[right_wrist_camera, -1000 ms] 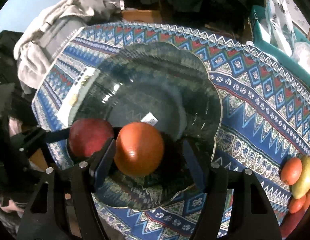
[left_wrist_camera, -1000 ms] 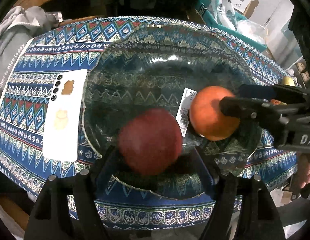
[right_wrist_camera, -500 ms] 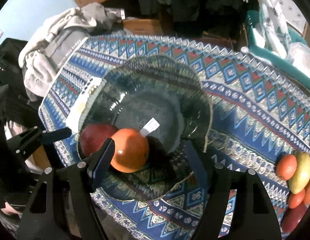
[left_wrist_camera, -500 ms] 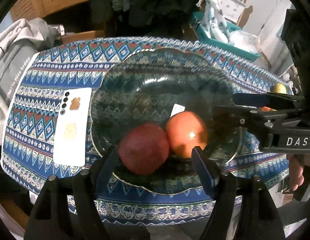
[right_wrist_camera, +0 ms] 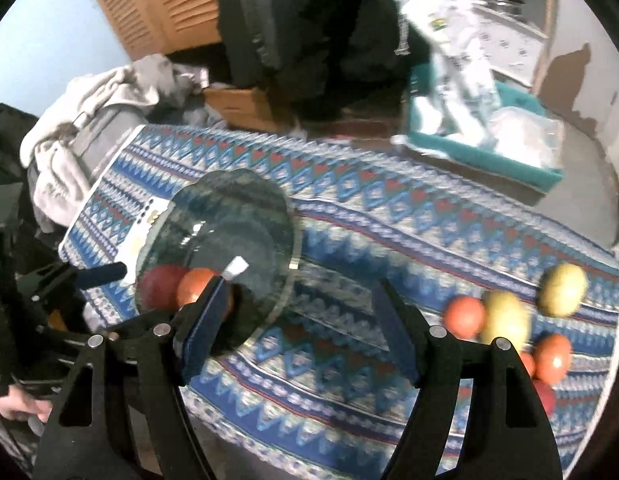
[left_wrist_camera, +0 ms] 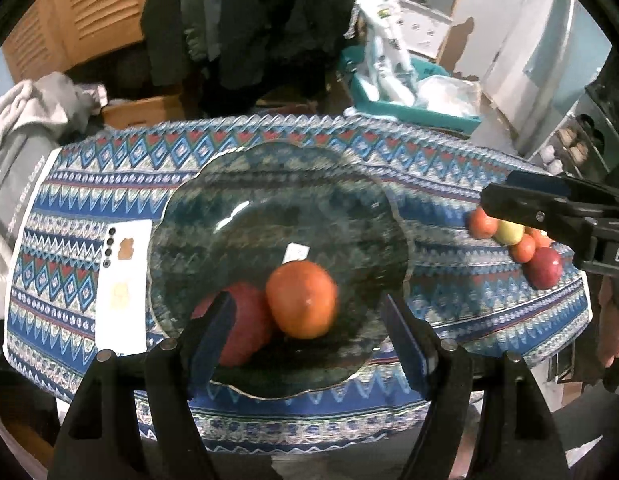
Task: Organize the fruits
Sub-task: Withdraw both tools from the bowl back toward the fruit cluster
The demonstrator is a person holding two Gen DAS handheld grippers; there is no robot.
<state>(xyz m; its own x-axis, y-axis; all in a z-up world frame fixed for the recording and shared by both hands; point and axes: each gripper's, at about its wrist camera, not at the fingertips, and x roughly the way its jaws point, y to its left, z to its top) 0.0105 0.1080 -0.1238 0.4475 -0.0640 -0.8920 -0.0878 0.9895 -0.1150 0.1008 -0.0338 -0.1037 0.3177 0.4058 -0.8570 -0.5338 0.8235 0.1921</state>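
Step in hand: transit between placements. Two fruits lie in the glass bowl [left_wrist_camera: 277, 200]: an orange [left_wrist_camera: 301, 300] and a red apple [left_wrist_camera: 245, 328], touching, at the near side of the bowl. A white label [left_wrist_camera: 295, 253] lies on the bowl floor just behind the orange.

Left gripper [left_wrist_camera: 309, 332]: jaws spread, empty, hovering above the near rim of the bowl. Right gripper [right_wrist_camera: 297, 320]: jaws spread, empty, held above the patterned tabletop [right_wrist_camera: 389, 216] between the bowl and the loose fruit.

Remaining fruit: a cluster [right_wrist_camera: 509, 320] near the right end of the tabletop, well apart from the bowl. It comprises orange, yellow-green and red pieces, several touching one another. The right wrist view is blurred, so the exact count cannot be told.

Next move, as judged: the right gripper is better placed to take the next piece. Select an outer fruit of the cluster, since neighbours in contact may roll when one is lifted. Centre the jaws across its widest part before closing.

A white phone [left_wrist_camera: 123, 284] lies just beside the left rim of the bowl; avoid it.
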